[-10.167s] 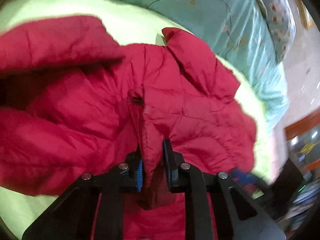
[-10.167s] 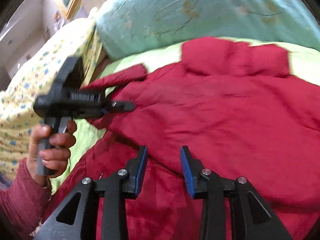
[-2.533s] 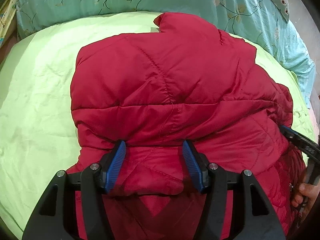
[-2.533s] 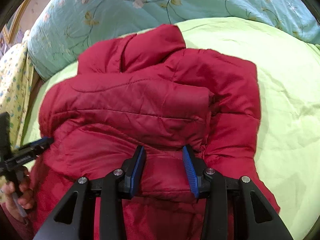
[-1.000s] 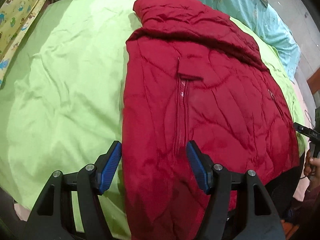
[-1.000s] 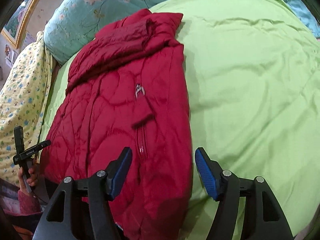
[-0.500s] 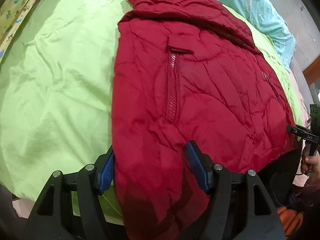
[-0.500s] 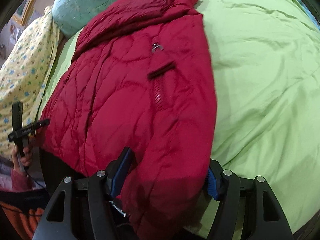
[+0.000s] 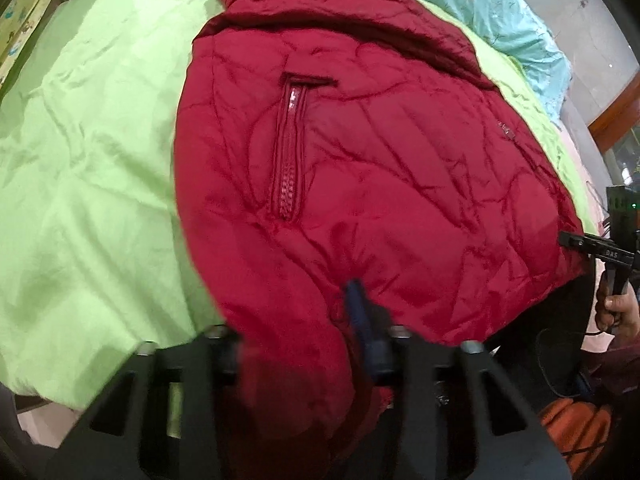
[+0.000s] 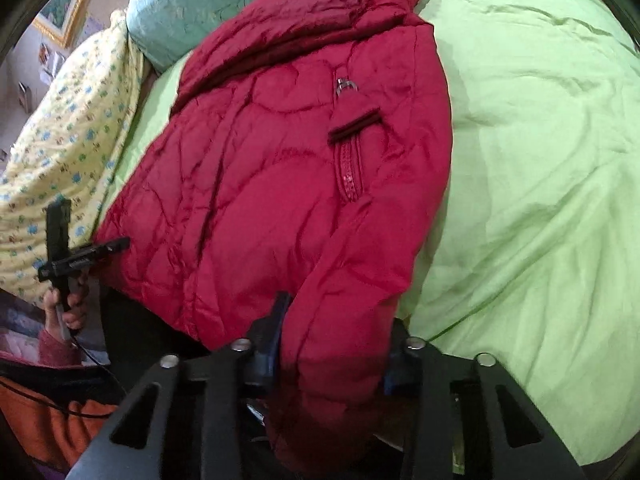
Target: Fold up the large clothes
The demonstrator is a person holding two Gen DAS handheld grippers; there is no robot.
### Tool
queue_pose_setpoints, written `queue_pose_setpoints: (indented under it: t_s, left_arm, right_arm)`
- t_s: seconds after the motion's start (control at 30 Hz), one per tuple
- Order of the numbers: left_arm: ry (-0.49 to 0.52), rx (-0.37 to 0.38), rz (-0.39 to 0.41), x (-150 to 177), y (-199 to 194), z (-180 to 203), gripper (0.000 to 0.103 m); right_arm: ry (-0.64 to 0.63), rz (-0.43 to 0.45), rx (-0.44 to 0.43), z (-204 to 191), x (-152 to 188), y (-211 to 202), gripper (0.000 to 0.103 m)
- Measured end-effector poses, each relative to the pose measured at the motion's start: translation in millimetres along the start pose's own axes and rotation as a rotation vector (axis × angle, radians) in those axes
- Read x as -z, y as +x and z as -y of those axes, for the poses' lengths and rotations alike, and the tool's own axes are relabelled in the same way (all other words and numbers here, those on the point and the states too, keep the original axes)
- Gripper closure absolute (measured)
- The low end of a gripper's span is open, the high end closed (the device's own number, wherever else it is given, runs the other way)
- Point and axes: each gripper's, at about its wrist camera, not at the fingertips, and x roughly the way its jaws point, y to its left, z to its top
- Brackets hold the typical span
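A red quilted jacket (image 9: 360, 168) lies on the light green bed cover (image 9: 88, 160), collar at the far end, a zipped pocket facing up. Its sleeves are folded under. My left gripper (image 9: 296, 320) is at the jacket's near left hem corner; bunched fabric fills the space between its fingers and hides the left finger. In the right wrist view the jacket (image 10: 272, 184) hangs over the bed's near edge, and my right gripper (image 10: 336, 344) has the near right hem corner bunched between its fingers, right pad mostly hidden.
Teal floral bedding (image 9: 512, 12) lies beyond the collar, and a yellow patterned quilt (image 10: 60, 168) is along the bed's left side. The bed's near edge drops off just in front of both grippers. Something orange (image 9: 576, 424) is on the floor.
Both grippers have moved down to the jacket's near hem and the jaws have narrowed around the two hem corners. Earlier the sleeves were folded in over the body.
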Motion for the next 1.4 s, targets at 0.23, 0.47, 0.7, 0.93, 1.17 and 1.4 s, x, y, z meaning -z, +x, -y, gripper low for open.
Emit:
queue_pose_setpoints:
  t_s: [0.23, 0.47, 0.7, 0.93, 1.17, 1.4]
  left_arm:
    - [0.012, 0.043, 0.101, -10, -30, 6, 0.085]
    - [0.033, 0.062, 0.23, -32, -63, 14, 0.086]
    - [0.006, 0.095, 0.328, -59, -85, 9, 0.086]
    - [-0.031, 0.124, 0.382, -87, -92, 7, 0.086]
    - [-0.066, 0.143, 0.391, -107, -90, -2, 0.085]
    - [-0.111, 0.166, 0.402, -129, -88, -10, 0.085]
  right_arm:
    - [-0.026, 0.097, -0.058, -12, -10, -23, 0.077]
    - [-0.053, 0.244, -0.12, -26, -35, -58, 0.079]
    - [-0.066, 0.354, -0.143, -30, -60, -77, 0.079]
    - [-0.039, 0.428, -0.155, -27, -84, -85, 0.079]
    - [0.018, 0.464, -0.183, -15, -113, -84, 0.079]
    - [0.048, 0.491, -0.197, -9, -140, -81, 0.079]
